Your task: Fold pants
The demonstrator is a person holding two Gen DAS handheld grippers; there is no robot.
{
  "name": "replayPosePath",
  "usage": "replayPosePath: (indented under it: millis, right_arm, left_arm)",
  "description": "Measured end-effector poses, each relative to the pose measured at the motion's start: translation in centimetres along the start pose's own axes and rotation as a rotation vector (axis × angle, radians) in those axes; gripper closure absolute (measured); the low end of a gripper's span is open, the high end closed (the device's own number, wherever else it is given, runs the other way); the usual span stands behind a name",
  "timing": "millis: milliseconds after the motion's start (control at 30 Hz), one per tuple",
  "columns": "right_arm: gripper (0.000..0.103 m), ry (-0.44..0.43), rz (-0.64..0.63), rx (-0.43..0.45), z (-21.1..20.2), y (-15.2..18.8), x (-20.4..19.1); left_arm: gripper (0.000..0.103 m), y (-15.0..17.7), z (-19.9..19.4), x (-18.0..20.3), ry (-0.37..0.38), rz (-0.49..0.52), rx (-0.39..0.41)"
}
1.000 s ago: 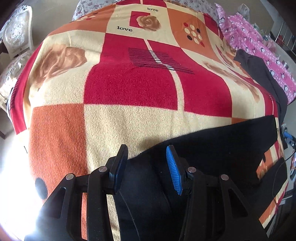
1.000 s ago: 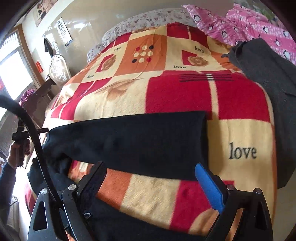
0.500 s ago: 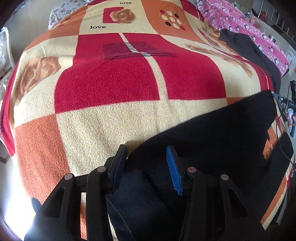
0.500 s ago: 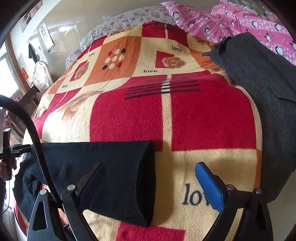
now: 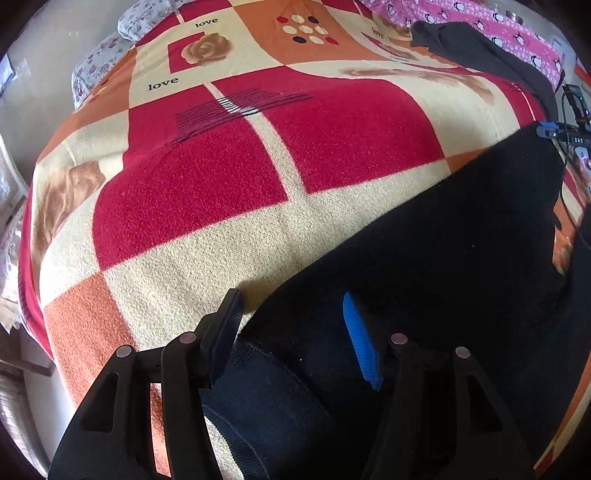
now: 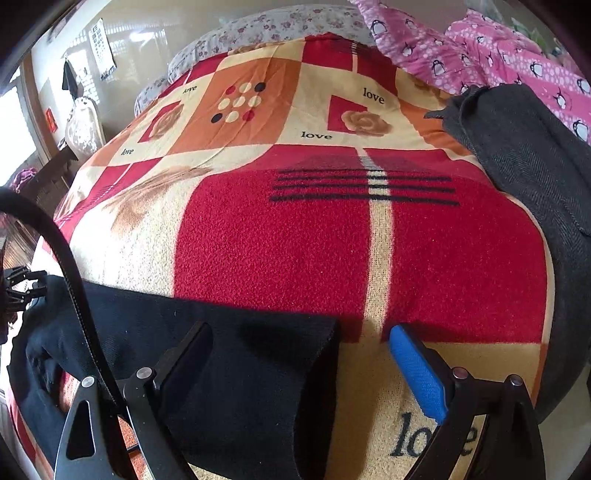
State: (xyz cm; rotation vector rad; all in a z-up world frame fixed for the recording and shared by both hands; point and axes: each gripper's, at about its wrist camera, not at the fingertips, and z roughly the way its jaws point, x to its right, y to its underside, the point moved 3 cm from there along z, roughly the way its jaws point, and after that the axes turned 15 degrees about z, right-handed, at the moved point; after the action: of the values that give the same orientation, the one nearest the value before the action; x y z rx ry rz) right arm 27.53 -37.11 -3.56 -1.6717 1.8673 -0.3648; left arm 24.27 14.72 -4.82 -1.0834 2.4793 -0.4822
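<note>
Black pants (image 5: 443, 258) lie across the near part of a red, orange and cream blanket (image 5: 221, 192). My left gripper (image 5: 291, 297) stands over the waistband end. Its jaws are opening, with the pants' edge between them, and the pads do not press on the cloth. In the right wrist view the leg's hem end (image 6: 240, 387) lies flat between the fingers of my right gripper (image 6: 299, 328), which is wide open. Its blue pad (image 6: 417, 373) hangs over bare blanket (image 6: 295, 240) to the right of the hem.
A dark grey garment (image 6: 524, 155) lies along the bed's right side, beside pink penguin-print bedding (image 6: 498, 55). A floral pillow (image 6: 277, 26) sits at the head. A black cable (image 6: 74, 266) arcs across the left of the right wrist view. The bed drops off at the left (image 5: 33, 295).
The left jaws stand wider and the left view has rolled, so the pants' edge now runs diagonally. The right gripper has moved along the leg to its hem, which now lies between its fingers.
</note>
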Motion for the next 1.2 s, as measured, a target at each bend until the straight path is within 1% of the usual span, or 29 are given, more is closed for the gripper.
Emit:
replayPosePath:
  millis: [33, 67, 100, 133, 167, 200, 233, 267, 300, 367, 400, 533, 633, 733, 833, 900, 1033, 1133, 1167, 1200]
  right_arm:
    - [0.021, 0.018, -0.016, 0.007, 0.1, 0.0, -0.2]
    - [0.026, 0.048, -0.032, 0.011, 0.2, 0.0, -0.3]
    - [0.034, 0.063, -0.05, 0.011, 0.2, 0.1, -0.5]
    - [0.05, 0.058, -0.059, 0.011, 0.0, 0.1, -0.6]
    - [0.061, 0.051, -0.066, 0.009, -0.2, 0.2, -0.7]
    - [0.077, 0.044, -0.067, 0.008, -0.5, 0.3, -0.8]
    - [0.082, 0.051, -0.066, 0.007, -0.6, 0.3, -0.7]
    - [0.084, 0.063, -0.069, 0.006, -0.7, 0.5, -0.8]
    - [0.089, 0.07, -0.071, 0.007, -0.9, 0.6, -0.8]
    - [0.092, 0.075, -0.066, 0.018, -1.6, 0.8, -0.9]
    - [0.094, 0.071, -0.071, 0.026, -2.2, 1.0, -1.1]
    - [0.095, 0.067, -0.105, 0.051, -4.8, 1.7, -1.9]
    - [0.095, 0.076, -0.154, 0.068, -7.1, 2.8, -2.5]
    - [0.095, 0.082, -0.164, 0.074, -8.6, 4.0, -2.5]
    - [0.095, 0.087, -0.179, 0.081, -10.0, 5.5, -2.5]
    - [0.098, 0.09, -0.185, 0.092, -11.5, 6.8, -2.3]
    - [0.098, 0.076, -0.175, 0.112, -15.1, 9.8, -1.4]
    - [0.098, 0.059, -0.154, 0.09, -16.7, 11.8, -0.5]
    - [0.098, 0.038, -0.125, 0.095, -17.0, 12.1, -0.2]
    - [0.095, -0.008, -0.094, 0.081, -17.0, 12.0, 0.0]
  left_arm:
    - [0.058, 0.0, 0.0, -0.1, 0.02, -0.007, -0.006]
    - [0.07, 0.1, 0.0, -0.2, 0.04, -0.014, -0.011]
    - [0.075, 0.2, -0.2, -0.1, 0.041, -0.012, -0.011]
    - [0.084, 0.4, -0.3, 0.1, 0.021, 0.002, -0.009]
    - [0.091, 0.6, -0.5, 0.4, -0.003, 0.013, -0.007]
    - [0.092, 0.7, -0.6, 0.5, -0.024, 0.012, 0.0]
    - [0.094, 0.8, -0.8, 0.7, -0.052, 0.001, 0.007]
    - [0.095, 0.8, -0.8, 0.9, -0.08, -0.009, 0.01]
    - [0.095, 0.8, -0.9, 1.3, -0.114, -0.009, 0.01]
    - [0.096, 0.6, -1.3, 2.3, -0.178, 0.021, 0.01]
    - [0.096, 0.5, -1.7, 2.8, -0.189, 0.032, 0.02]
    - [0.096, 0.7, -4.5, 3.5, -0.202, 0.029, 0.082]
    - [0.096, 1.2, -7.0, 3.7, -0.208, 0.001, 0.139]
    - [0.097, 1.9, -9.7, 4.8, -0.19, -0.023, 0.197]
    - [0.097, 2.7, -12.4, 7.0, -0.167, -0.008, 0.243]
    - [0.097, 3.6, -13.8, 8.8, -0.151, 0.009, 0.268]
    - [0.097, 5.7, -16.1, 12.0, -0.112, 0.029, 0.312]
    - [0.097, 7.1, -16.6, 13.4, -0.076, 0.018, 0.317]
    - [0.097, 7.3, -16.5, 13.8, -0.078, 0.02, 0.316]
    - [0.097, 7.4, -16.5, 14.1, -0.08, 0.019, 0.32]
